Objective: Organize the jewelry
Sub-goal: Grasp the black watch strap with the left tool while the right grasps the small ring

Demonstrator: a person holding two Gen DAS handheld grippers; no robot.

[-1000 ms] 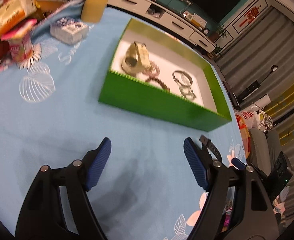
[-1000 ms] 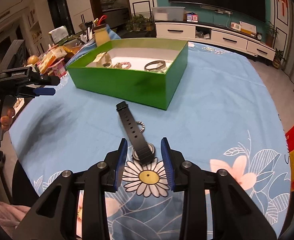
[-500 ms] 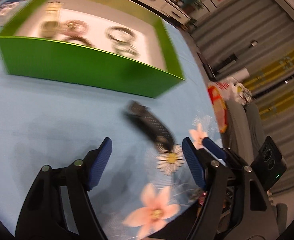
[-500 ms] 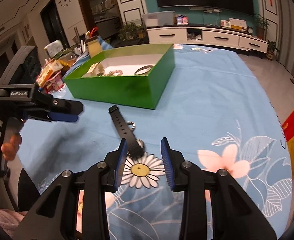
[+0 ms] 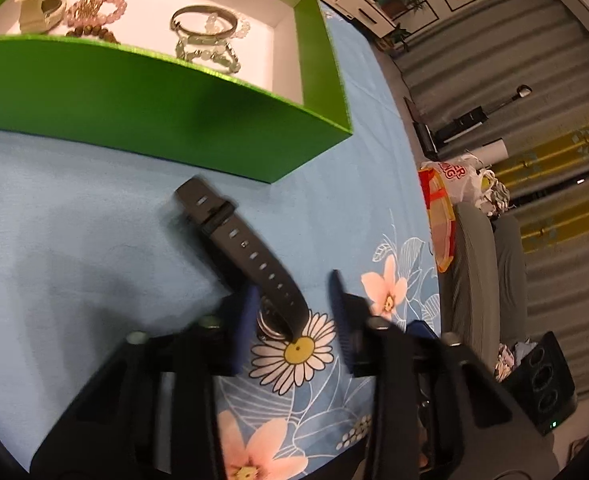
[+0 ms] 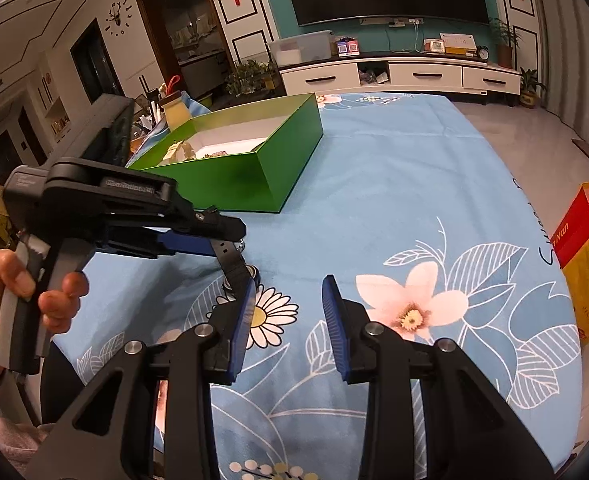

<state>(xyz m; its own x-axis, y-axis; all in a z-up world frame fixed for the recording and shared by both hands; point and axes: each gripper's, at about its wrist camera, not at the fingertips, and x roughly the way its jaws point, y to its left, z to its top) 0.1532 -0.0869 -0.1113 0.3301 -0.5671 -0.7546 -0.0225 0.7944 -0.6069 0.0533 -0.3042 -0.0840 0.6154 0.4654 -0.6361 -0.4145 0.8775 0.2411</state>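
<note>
A black watch (image 5: 246, 248) lies on the blue flowered tablecloth (image 5: 74, 240) in front of the green box (image 5: 134, 100). My left gripper (image 5: 294, 312) straddles the watch's case end. Its jaws are closing; the left finger (image 5: 246, 316) is at the case and the right one still stands apart. In the right wrist view the left gripper (image 6: 218, 246) comes in from the left over the watch (image 6: 234, 264). My right gripper (image 6: 286, 300) is open and holds nothing, the watch just beyond its left finger. Bracelets (image 5: 204, 26) lie in the box (image 6: 234, 176).
A person's hand (image 6: 22, 288) grips the left tool's handle. A red and yellow bag (image 6: 582, 248) stands off the table's right edge. A jar (image 6: 176, 110) and clutter sit behind the box. The tablecloth (image 6: 394, 168) runs back to the right of the box.
My left gripper swung right and down from the box to the watch, and its jaws narrowed around the case end. The right gripper shifted, so the watch now lies left of its fingers.
</note>
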